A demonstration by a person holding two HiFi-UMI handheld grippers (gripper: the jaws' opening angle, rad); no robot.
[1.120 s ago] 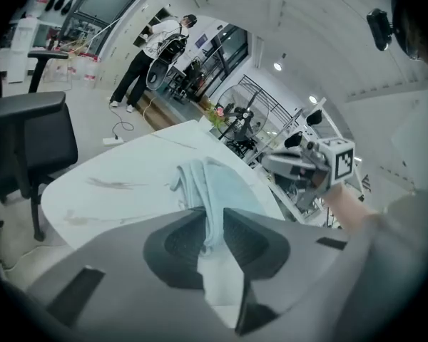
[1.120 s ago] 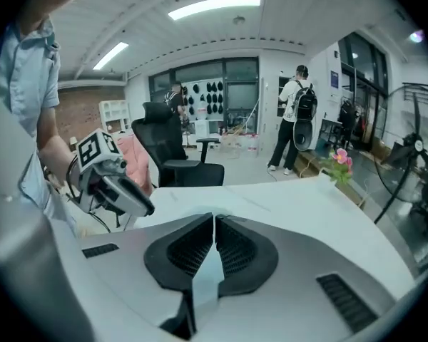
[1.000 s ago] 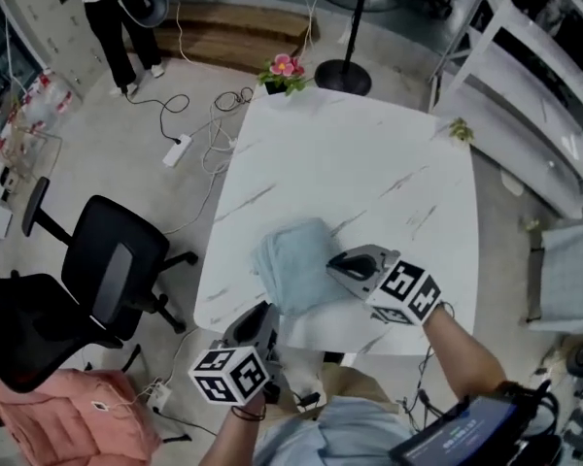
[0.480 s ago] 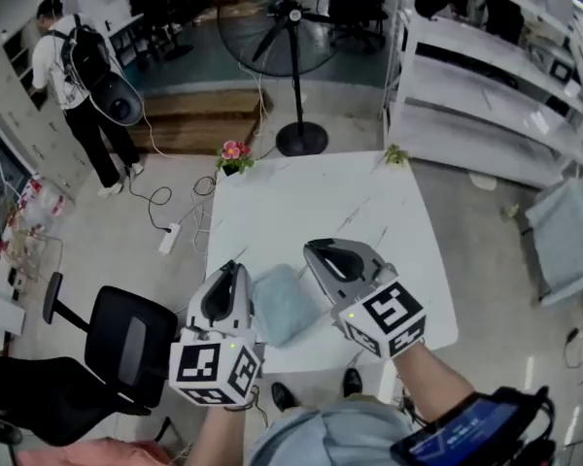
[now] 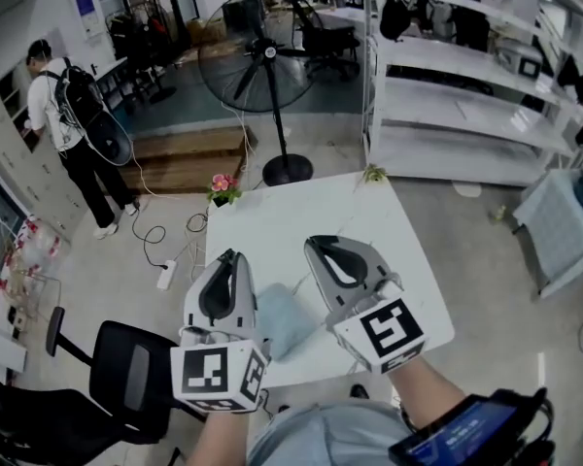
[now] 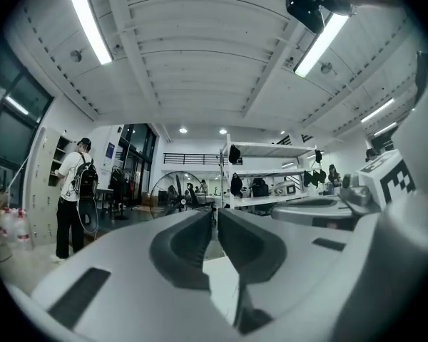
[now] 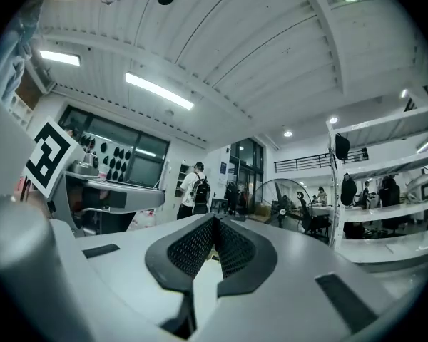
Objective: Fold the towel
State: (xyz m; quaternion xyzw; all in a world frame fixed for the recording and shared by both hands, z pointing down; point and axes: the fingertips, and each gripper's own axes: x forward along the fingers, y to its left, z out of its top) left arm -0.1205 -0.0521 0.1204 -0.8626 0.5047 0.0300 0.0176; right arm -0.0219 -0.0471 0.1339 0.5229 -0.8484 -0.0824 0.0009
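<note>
A light blue towel [image 5: 287, 320] lies folded on the white marble table [image 5: 301, 216], near its front edge. Both grippers are held up above it and point level into the room. My left gripper [image 5: 229, 255] [image 6: 215, 211] stands over the towel's left side; its jaws have just been closing, they meet at the tips and hold nothing. My right gripper [image 5: 321, 243] [image 7: 215, 219] hovers over the towel's right side, shut and empty. Each gripper view looks out across the room and shows no towel.
A small flower pot [image 5: 221, 184] sits at the table's far left corner. Behind the table stands a big floor fan [image 5: 253, 56]. White shelves [image 5: 466, 95] run along the right. A black office chair [image 5: 126, 367] is at the left, and a person [image 5: 68, 115] stands farther off.
Both grippers have risen from the towel at table height and tipped up to point level. The towel stays folded on the table. The head view has lifted towards the room.
</note>
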